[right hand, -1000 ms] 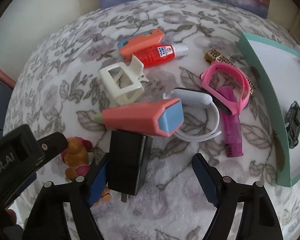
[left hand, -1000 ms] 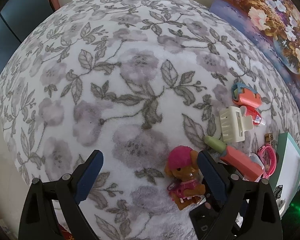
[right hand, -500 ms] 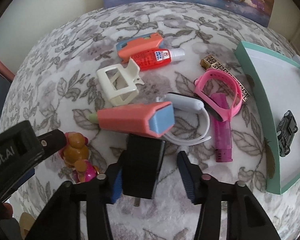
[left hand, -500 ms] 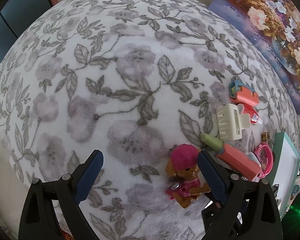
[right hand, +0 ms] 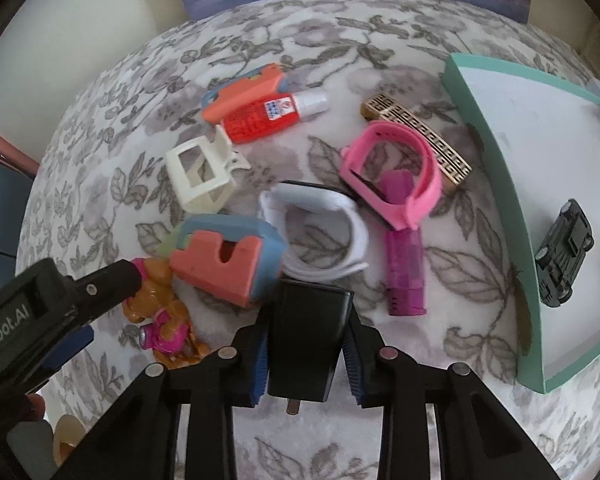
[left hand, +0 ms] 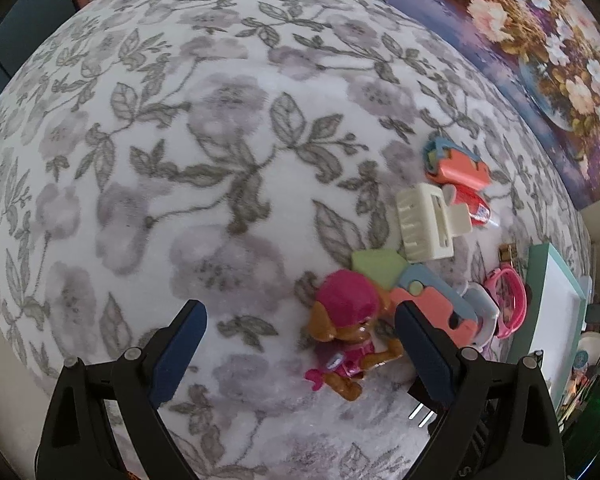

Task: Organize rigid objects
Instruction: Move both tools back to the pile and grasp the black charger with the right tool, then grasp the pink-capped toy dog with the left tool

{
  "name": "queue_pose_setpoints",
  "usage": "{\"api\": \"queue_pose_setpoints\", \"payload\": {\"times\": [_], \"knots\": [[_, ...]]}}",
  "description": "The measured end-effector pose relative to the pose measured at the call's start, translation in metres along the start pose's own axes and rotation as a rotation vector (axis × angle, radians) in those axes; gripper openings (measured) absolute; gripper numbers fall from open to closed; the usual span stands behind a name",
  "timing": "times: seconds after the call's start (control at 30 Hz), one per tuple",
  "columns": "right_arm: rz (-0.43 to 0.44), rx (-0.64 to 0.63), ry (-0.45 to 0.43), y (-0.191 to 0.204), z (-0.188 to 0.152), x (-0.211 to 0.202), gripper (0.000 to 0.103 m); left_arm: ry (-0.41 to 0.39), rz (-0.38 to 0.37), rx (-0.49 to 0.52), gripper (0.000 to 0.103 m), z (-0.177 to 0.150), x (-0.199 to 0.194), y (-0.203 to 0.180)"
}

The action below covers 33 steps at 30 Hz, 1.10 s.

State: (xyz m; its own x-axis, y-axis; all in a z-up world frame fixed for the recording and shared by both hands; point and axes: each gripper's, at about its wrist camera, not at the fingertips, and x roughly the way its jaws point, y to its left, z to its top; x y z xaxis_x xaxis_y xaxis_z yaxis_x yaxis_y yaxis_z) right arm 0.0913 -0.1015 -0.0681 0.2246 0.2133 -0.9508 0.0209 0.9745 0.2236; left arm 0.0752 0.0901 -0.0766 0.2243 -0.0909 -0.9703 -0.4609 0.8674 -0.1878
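A floral blanket point(right hand: 340, 52) covers the whole work surface, and at its right edge sits a teal-rimmed tray point(right hand: 496, 184) with a white floor, already holding a small dark toy car point(right hand: 562, 254). Scattered on the blanket beside the tray lie a pink wristband point(right hand: 396, 164), a white wristband point(right hand: 320, 236), a purple tube point(right hand: 404, 268), a cream hair claw point(right hand: 200, 176), a coral and blue block point(right hand: 228, 264), a red glue bottle point(right hand: 260, 120) and a gold clip point(right hand: 416, 136). The right gripper point(right hand: 306, 364) is closing on a black charger plug point(right hand: 308, 340), its blue pads pressed against both flanks, the metal prongs pointing back toward the camera. The left gripper point(left hand: 300, 352) hangs with its jaws spread wide and nothing between the pads; a small toy puppy point(left hand: 348, 332) lies just inside its right finger. The step in hand looks like the pick-up of the plug. The next move probably calls for a firm clamp, a clean lift clear of the coral block and the white wristband touching its far end, then a carry rightward over the tray rim.
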Motion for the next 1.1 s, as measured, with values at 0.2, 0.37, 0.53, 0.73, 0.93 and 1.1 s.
{"api": "queue_pose_setpoints", "payload": {"times": [0.2, 0.37, 0.53, 0.73, 0.93, 1.1], "knots": [[0.031, 0.028, 0.024, -0.02, -0.002, -0.005, 0.033, 0.017, 0.024, 0.072, 0.095, -0.003, 0.012, -0.02], [0.013, 0.042, 0.038, -0.028, -0.003, -0.005, 0.033, 0.026, 0.058, 0.123, 0.095, -0.006, 0.023, -0.036], [0.0, 0.041, 0.047, -0.035, -0.006, -0.006, 0.033, 0.034, 0.073, 0.132, 0.089, -0.007, 0.035, -0.043], [0.003, 0.062, 0.051, -0.043, -0.01, -0.008, 0.034, 0.007, 0.163, 0.199, 0.08, -0.011, 0.047, -0.058], [0.009, 0.065, 0.053, -0.044, -0.012, -0.008, 0.034, 0.004, 0.16, 0.199, 0.08, -0.01, 0.05, -0.059], [-0.005, 0.049, 0.055, -0.039, -0.008, -0.003, 0.034, -0.001, 0.142, 0.223, 0.059, -0.022, 0.03, -0.049]]}}
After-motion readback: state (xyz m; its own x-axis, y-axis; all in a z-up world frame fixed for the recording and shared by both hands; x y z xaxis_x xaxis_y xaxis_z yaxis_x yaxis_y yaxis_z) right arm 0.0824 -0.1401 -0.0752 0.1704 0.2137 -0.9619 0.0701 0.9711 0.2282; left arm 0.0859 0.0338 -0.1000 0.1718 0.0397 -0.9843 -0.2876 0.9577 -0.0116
